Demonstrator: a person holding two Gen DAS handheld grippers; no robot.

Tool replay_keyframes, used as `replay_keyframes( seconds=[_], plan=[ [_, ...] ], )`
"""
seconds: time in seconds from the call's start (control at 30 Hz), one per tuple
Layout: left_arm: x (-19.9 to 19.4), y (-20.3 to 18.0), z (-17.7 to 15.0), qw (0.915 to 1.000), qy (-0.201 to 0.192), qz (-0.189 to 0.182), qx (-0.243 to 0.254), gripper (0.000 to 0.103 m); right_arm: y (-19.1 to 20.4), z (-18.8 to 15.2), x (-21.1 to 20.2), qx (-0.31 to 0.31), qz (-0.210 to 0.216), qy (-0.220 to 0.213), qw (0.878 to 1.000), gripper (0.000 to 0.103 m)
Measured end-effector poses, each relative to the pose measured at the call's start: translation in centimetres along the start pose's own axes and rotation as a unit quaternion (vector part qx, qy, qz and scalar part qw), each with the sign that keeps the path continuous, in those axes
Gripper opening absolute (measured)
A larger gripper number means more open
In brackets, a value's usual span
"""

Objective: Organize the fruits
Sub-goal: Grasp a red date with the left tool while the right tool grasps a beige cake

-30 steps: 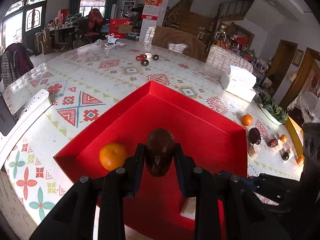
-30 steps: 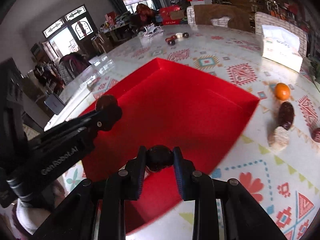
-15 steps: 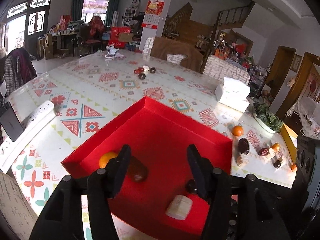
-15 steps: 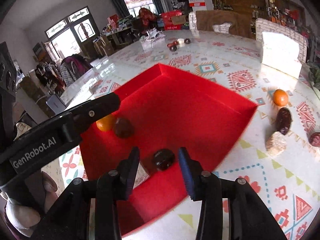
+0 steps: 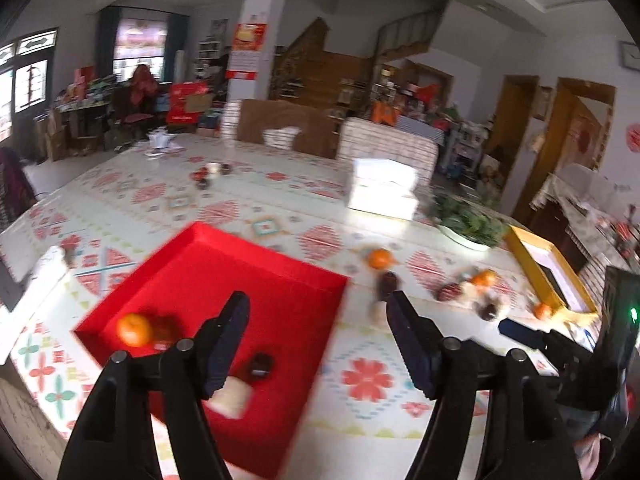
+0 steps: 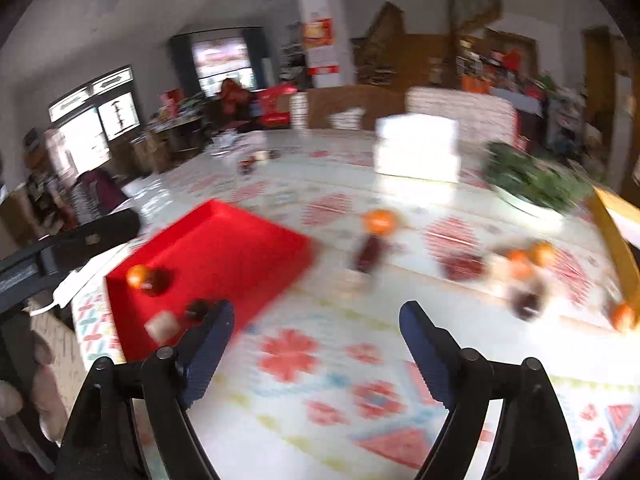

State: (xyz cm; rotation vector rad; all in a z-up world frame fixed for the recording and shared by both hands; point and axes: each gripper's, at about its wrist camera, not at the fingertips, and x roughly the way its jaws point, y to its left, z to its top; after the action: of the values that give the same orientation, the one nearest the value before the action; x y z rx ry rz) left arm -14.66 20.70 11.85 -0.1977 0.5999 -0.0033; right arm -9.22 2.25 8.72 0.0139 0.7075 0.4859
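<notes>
A red tray [image 5: 200, 252] [image 6: 248, 236] lies on the patterned table. In it are an orange [image 5: 134, 329] [image 6: 137, 275], a dark brown fruit [image 5: 168, 327] [image 6: 158, 281], a small dark fruit [image 5: 261, 364] [image 6: 197, 309] and a pale block [image 5: 232, 397] [image 6: 162, 326]. My left gripper [image 5: 318, 320] hangs above the tray's right edge, jaws opening, nothing between them. My right gripper [image 6: 316, 326] is over the bare table right of the tray, jaws opening and empty. Loose on the table to the right lie an orange [image 5: 379, 258] [image 6: 380, 221], a dark date [image 5: 387, 283] [image 6: 369, 253] and several more fruits [image 5: 478, 286] [image 6: 520, 268].
A white tissue box [image 5: 382, 189] [image 6: 416, 148], a dish of greens [image 5: 466, 224] [image 6: 532, 188] and a yellow box [image 5: 544, 268] stand at the right rear. Small dark fruits [image 5: 208, 174] sit far back. A white power strip [image 5: 36, 280] lies left of the tray.
Both grippers let go of their dark fruits into the tray, opened wide, and swung up and to the right, away from the tray toward the loose fruit.
</notes>
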Motion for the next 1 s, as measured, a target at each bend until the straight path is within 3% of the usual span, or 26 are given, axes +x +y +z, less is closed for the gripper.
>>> replay_keyframes(
  seconds=[0.23, 0.4, 0.53, 0.93, 1.0],
  plan=[
    [3.9, -5.0, -0.5, 0.9964, 0.051, -0.065, 0.021, 0.070, -13.1, -0.9, -3.6, 0.119, -0.061, 0.008, 0.991, 0.084],
    [7.6, -7.8, -0.6, 0.9900, 0.087, -0.109, 0.024, 0.070, -18.8, -0.9, -3.5, 0.181, -0.065, 0.013, 0.981, 0.081],
    [10.8, -10.4, -0.4, 0.9859, 0.108, -0.115, 0.054, 0.058, -20.3, -0.3, -1.3, 0.198, -0.056, 0.031, 0.978, 0.077],
    [19.8, -16.7, -0.3, 0.9693, 0.145, -0.121, 0.158, 0.057, -21.8, 0.6, 4.2, 0.208, -0.068, 0.064, 0.974, 0.066],
    [20.8, -16.9, -0.4, 0.9670, 0.151, -0.121, 0.165, 0.052, -21.6, 0.5, 4.5, 0.194, -0.075, 0.064, 0.976, 0.064]
  ],
)
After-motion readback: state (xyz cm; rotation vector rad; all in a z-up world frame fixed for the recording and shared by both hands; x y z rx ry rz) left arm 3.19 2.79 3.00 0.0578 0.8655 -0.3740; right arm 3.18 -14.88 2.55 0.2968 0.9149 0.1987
